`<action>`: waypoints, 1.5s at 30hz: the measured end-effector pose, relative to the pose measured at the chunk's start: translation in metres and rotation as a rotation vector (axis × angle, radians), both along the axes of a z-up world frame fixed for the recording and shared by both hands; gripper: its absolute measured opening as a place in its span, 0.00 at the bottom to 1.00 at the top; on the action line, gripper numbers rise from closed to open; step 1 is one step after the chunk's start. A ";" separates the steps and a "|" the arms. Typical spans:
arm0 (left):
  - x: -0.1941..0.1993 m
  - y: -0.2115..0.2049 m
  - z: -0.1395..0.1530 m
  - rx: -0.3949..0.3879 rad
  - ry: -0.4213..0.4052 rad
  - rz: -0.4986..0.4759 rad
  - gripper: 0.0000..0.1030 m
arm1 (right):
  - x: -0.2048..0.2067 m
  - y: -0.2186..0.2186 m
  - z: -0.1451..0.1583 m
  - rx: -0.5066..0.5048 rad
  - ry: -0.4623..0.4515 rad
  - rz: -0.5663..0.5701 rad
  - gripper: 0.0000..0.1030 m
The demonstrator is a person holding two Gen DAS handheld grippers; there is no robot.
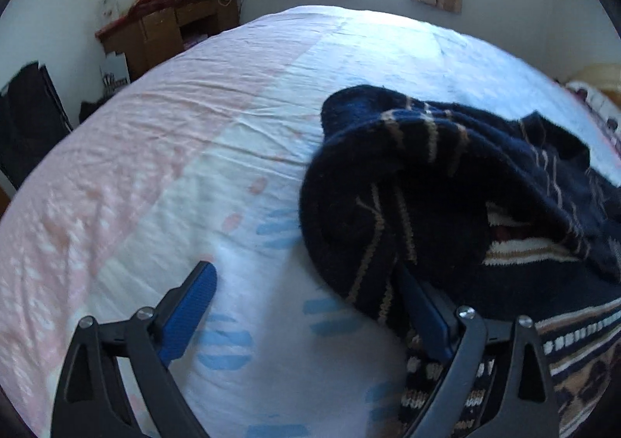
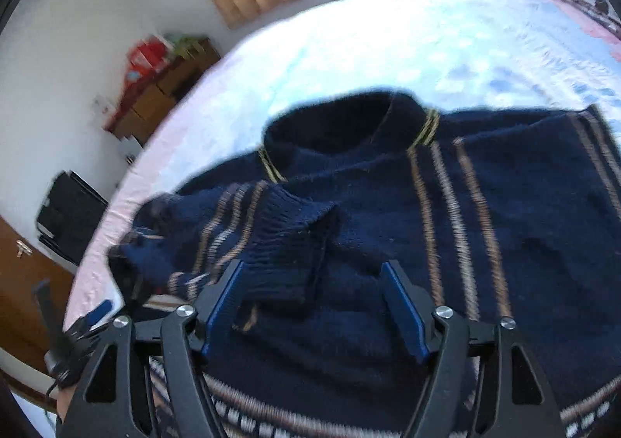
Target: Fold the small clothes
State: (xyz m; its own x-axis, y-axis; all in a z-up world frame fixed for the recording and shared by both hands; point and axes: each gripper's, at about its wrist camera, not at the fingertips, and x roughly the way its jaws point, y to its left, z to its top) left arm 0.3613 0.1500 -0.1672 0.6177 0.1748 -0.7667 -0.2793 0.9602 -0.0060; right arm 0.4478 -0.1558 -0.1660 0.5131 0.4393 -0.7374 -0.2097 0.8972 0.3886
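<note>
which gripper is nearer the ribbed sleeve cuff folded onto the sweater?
Right. The right gripper sits directly over the ribbed cuff, which lies between its open jaws. The left gripper is at the sweater's edge, one finger under the bunched sleeve, jaws wide open.

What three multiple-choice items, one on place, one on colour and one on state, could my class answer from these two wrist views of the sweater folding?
1. Where does the sweater lie?
A. on the bed sheet
B. on a chair
C. on the floor

2. What is the sweater's main colour?
A. red
B. navy blue
C. green

3. How is the left gripper?
A. shut on the sleeve
B. shut on nothing
C. open

Key:
1 A, sheet shows all around it.
2 B, dark blue knit with tan and white stripes.
3 C, its fingers stand wide apart, clamping nothing.
</note>
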 end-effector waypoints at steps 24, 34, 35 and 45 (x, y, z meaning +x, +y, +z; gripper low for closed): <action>-0.015 0.002 0.003 -0.180 -0.090 -0.124 0.95 | -0.005 -0.040 0.063 -0.331 -0.252 -0.097 0.04; -0.010 0.002 0.000 -0.187 -0.095 -0.136 0.95 | -0.006 -0.072 0.042 -0.373 -0.192 -0.128 0.04; -0.011 0.003 0.000 -0.191 -0.100 -0.138 0.95 | -0.007 -0.074 0.040 -0.375 -0.188 -0.137 0.04; -0.029 -0.012 0.034 -0.190 -0.256 -0.236 0.96 | 0.004 -0.094 0.005 -0.458 -0.090 -0.221 0.04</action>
